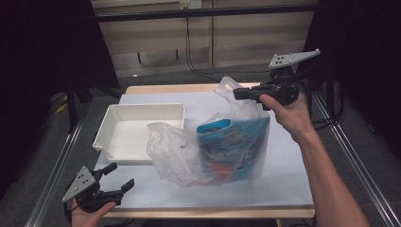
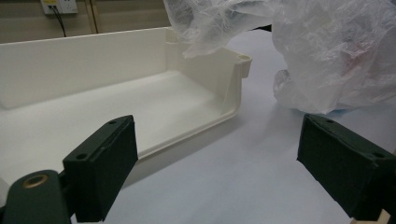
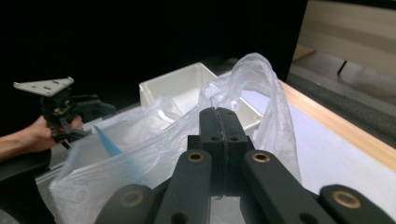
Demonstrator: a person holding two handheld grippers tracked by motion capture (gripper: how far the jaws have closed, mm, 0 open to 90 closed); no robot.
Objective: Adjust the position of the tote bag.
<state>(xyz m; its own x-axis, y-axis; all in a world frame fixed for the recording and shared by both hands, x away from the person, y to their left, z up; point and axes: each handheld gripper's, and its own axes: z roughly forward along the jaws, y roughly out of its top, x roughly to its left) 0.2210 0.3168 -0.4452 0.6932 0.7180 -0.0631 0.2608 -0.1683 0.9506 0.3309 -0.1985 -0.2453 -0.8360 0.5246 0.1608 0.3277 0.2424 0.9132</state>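
Plastic bag (image 1: pixel 208 146) with a blue packet (image 1: pixel 234 149) inside stands on the desk (image 1: pixel 293 175) just right of the white tray (image 1: pixel 137 127). Right claw (image 1: pixel 238 93) is clamped on the bag's handle. Left claw (image 1: pixel 120 177) stands wide, empty, near the tray's front corner.

A white tray (image 1: pixel 124 115) sits open on the pale tabletop (image 1: pixel 293 170). Black cables (image 1: pixel 189 45) hang down the wall behind.
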